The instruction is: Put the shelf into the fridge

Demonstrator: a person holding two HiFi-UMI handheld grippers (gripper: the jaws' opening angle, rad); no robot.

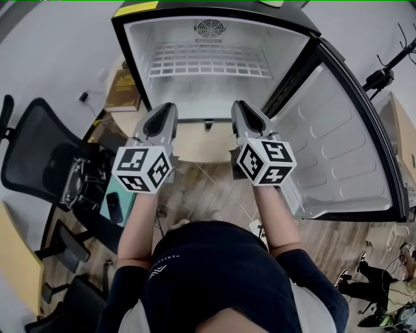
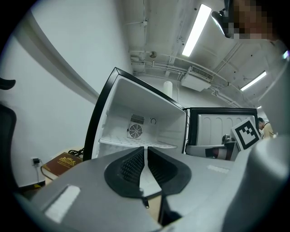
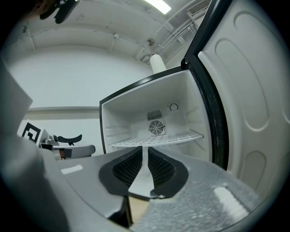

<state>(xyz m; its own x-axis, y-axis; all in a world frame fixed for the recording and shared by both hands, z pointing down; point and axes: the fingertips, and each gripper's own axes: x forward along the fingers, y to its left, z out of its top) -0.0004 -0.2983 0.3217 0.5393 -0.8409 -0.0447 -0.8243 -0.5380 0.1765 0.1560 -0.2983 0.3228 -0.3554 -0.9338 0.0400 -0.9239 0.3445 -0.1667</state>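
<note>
Bright, even light from ceiling strip lights (image 2: 195,31) (glaring white in the left gripper view); fridge interior (image 1: 162,31) softly lit, shadows faint; fisheye bending with dark corners; close foreground blurred.

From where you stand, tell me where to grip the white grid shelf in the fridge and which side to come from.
Grip the shelf by its front edge, coming in level through the open front of the fridge and taking it near both ends. It lies flat and wide; the walls close its sides and back, so only the front is exposed.
</note>
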